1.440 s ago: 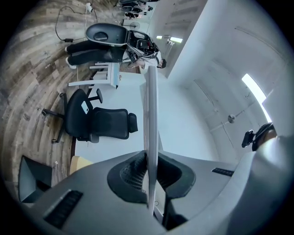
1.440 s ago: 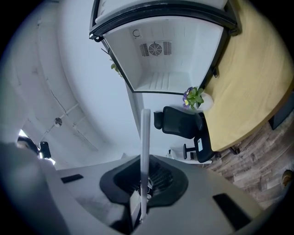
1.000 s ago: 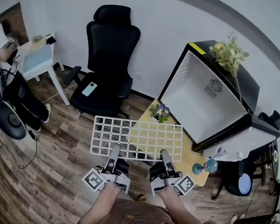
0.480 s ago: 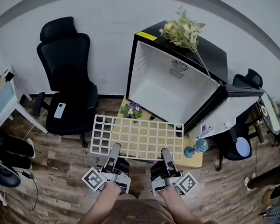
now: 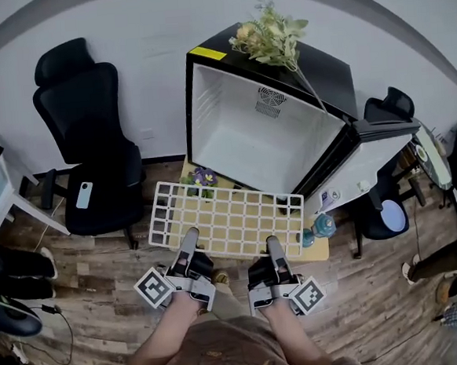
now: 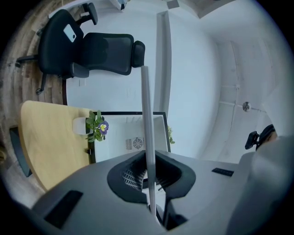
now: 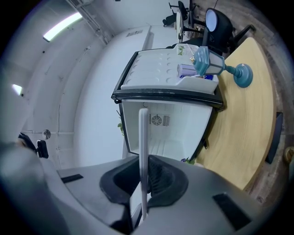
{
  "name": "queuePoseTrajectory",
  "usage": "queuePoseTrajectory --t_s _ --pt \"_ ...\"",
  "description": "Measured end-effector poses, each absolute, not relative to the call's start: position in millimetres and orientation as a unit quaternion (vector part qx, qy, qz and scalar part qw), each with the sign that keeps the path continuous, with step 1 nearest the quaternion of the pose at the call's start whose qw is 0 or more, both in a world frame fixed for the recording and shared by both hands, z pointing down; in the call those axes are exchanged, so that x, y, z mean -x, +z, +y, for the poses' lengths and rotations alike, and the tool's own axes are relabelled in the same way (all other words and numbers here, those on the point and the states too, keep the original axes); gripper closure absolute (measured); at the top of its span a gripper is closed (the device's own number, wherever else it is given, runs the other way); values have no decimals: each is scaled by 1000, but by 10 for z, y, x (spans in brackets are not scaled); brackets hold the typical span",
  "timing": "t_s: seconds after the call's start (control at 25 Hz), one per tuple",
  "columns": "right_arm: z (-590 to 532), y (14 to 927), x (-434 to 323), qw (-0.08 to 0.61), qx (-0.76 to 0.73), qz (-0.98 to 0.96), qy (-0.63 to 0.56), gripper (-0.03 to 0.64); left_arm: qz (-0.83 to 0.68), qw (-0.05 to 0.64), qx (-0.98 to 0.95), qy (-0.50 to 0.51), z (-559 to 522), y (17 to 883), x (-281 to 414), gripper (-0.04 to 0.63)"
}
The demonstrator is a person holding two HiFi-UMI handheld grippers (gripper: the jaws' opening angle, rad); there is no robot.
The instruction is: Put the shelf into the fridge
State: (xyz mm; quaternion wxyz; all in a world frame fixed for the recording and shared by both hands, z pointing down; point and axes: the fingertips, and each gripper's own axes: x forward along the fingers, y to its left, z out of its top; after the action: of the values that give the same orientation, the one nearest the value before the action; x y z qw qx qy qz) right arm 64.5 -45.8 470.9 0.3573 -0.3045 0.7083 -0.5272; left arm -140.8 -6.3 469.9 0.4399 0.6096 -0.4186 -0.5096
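A white wire-grid shelf (image 5: 227,219) hangs level over a small wooden table, held by its near edge. My left gripper (image 5: 189,237) is shut on the shelf's left near edge, my right gripper (image 5: 272,244) on its right near edge. In each gripper view the shelf shows edge-on as a thin white bar (image 6: 148,137) (image 7: 143,156) pinched between the jaws. The small fridge (image 5: 248,133) stands open just beyond the shelf, its white inside and rear fan grille (image 7: 158,120) facing me, its door (image 5: 369,170) swung out to the right.
A potted pansy (image 5: 203,177) and a blue glass goblet (image 5: 320,227) stand on the wooden table (image 5: 316,249) under the shelf. Flowers (image 5: 268,37) lie on the fridge top. A black office chair (image 5: 88,149) with a phone stands left; a stool (image 5: 390,214) stands right.
The view has swung left to right, bringing the open fridge from the right side to straight ahead of the shelf. Both grippers keep their hold on the shelf's near edge.
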Motion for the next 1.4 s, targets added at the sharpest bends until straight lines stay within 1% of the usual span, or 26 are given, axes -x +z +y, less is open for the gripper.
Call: queuePoseTrajectory --t_s 0.64,0.8,1.04,1.4 --pt "-1216 4674 -454 382 317 689 -527 589 -408 451 -622 -494 -995 4638 1614 545" --pt "-1393 4677 -451 378 326 686 -530 589 -408 458 -625 -484 -1208 4636 1621 545" --pt "-1536 4680 -515 387 353 675 -520 589 -390 481 -630 -468 -1461 4655 1568 545" --pt "-1586 4656 -594 422 408 643 -493 589 -347 519 -654 -428 -1770 4652 1485 545"
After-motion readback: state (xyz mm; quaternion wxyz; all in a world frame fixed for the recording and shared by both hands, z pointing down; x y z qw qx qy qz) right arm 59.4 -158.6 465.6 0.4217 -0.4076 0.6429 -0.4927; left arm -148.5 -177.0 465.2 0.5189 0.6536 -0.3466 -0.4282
